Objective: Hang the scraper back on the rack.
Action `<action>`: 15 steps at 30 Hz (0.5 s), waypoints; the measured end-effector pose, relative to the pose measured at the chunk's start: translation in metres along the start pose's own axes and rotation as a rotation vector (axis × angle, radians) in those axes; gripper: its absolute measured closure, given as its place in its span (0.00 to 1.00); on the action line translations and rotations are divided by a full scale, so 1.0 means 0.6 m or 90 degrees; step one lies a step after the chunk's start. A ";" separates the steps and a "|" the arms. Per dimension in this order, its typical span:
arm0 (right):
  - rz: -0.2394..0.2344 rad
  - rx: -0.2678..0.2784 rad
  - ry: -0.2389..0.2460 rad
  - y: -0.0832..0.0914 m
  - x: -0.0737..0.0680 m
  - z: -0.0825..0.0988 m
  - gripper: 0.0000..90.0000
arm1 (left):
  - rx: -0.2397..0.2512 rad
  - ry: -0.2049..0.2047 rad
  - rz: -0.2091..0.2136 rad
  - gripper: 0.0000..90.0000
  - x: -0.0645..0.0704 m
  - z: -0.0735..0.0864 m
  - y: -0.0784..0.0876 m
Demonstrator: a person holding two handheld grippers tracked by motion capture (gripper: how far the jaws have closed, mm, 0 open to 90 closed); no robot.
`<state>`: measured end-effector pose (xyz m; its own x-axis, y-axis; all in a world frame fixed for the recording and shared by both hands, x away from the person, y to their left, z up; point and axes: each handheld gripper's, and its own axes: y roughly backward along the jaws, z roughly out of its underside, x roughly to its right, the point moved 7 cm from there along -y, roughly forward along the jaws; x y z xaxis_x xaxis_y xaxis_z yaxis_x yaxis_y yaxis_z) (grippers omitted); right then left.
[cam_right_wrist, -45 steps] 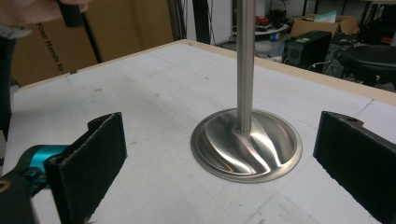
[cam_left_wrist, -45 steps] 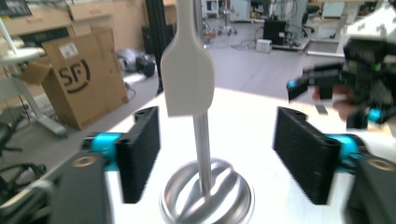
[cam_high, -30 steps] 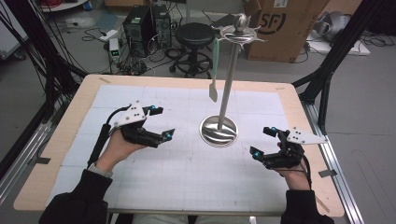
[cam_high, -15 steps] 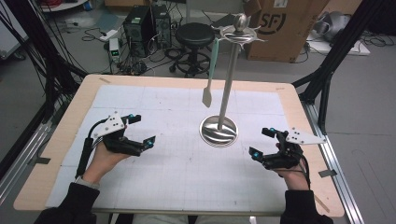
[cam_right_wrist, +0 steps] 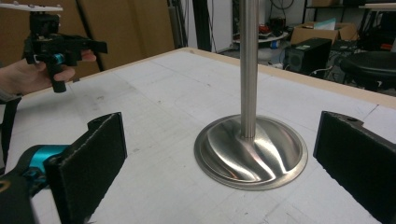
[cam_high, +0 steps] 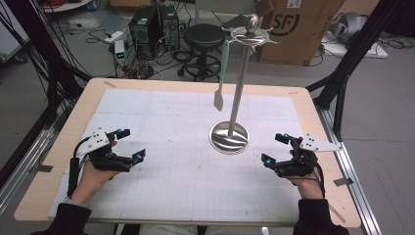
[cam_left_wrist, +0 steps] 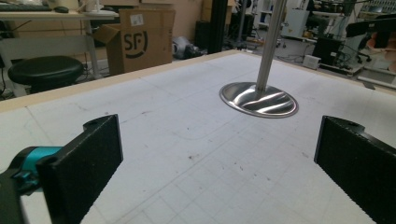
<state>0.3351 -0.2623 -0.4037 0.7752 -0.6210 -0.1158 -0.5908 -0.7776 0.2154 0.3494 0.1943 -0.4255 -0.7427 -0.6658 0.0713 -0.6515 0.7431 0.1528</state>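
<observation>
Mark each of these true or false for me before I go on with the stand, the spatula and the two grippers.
1. A spatula hangs from a hook at the top of the metal stand. True.
2. The left gripper holds the spatula. False: its fingers stand apart with nothing between them, over the bare mat.
3. The right gripper is open and empty. True.
4. The stand lies toppled on the table. False: it is upright on its round base.
5. The spatula's blade rests on the mat. False: it hangs free above it, beside the pole.
</observation>
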 end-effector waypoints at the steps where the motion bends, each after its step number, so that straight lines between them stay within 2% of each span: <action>1: 0.002 0.000 -0.001 -0.001 0.001 0.001 0.02 | 0.004 0.001 -0.006 0.02 -0.002 0.000 0.003; 5: 0.009 -0.005 0.001 -0.009 0.001 0.008 0.02 | 0.014 -0.001 -0.020 0.02 -0.009 0.006 0.016; 11: 0.008 -0.010 -0.002 -0.010 0.002 0.011 0.02 | 0.014 0.024 -0.038 0.02 -0.027 0.012 0.029; 13: 0.016 -0.007 -0.003 -0.009 0.004 0.010 0.02 | 0.012 0.032 -0.041 0.02 -0.031 0.016 0.031; 15: 0.023 -0.001 -0.002 -0.007 0.007 0.009 0.02 | 0.007 0.030 -0.040 0.02 -0.030 0.020 0.031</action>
<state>0.3396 -0.2620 -0.4105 0.7523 -0.6494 -0.1111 -0.6183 -0.7541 0.2217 0.3489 0.2210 -0.4356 -0.6919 -0.7137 0.1087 -0.6987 0.6999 0.1483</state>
